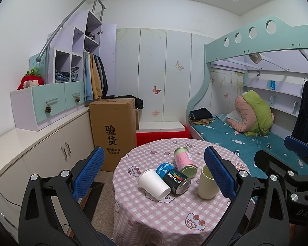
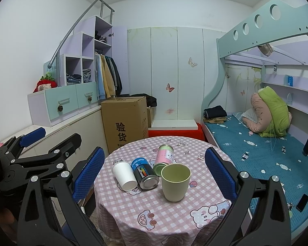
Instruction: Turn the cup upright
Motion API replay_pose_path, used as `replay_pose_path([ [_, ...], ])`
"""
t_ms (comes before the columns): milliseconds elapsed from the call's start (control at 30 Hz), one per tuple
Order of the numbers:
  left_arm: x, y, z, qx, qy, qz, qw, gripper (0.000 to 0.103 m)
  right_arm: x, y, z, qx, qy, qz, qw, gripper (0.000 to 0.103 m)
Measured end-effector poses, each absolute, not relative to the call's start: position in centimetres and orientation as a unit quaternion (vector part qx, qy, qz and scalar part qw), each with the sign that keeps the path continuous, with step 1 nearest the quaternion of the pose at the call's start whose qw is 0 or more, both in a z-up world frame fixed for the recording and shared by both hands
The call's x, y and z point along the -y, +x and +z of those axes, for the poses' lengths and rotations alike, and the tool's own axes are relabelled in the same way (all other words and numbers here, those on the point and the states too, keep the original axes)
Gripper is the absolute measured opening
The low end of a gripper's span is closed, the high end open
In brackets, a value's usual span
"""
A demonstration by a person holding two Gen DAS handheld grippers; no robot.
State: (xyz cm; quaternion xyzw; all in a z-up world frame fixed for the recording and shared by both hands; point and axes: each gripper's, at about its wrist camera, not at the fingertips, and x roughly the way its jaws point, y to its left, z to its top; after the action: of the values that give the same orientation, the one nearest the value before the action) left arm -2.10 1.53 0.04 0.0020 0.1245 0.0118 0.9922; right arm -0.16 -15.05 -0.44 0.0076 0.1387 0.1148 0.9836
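On the round table (image 2: 174, 221), checked pink cloth: one white paper cup (image 2: 124, 175) lying on its side, touching a dark CoolTowel can (image 2: 144, 174) also on its side, a pink can (image 2: 164, 158) lying behind, and a pale green cup (image 2: 175, 181) standing upright just beside. My left gripper (image 1: 154, 172) and right gripper (image 2: 154, 172) both hang short of the table, fingers spread wide, holding nothing. I judge the white cup the item to right: I would close across its wall near the rim from the free side, clear of the can, then lift before turning so it does not roll.
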Motion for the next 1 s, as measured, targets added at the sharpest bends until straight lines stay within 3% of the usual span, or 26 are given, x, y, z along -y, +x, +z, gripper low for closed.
replay_pose_path([
  [1000,-1.40,-1.46,0.32,-0.120,0.012,0.017,0.993,0.098,14.78,0.50,-0.58,-0.141,0.011,0.113,0.984,0.095],
])
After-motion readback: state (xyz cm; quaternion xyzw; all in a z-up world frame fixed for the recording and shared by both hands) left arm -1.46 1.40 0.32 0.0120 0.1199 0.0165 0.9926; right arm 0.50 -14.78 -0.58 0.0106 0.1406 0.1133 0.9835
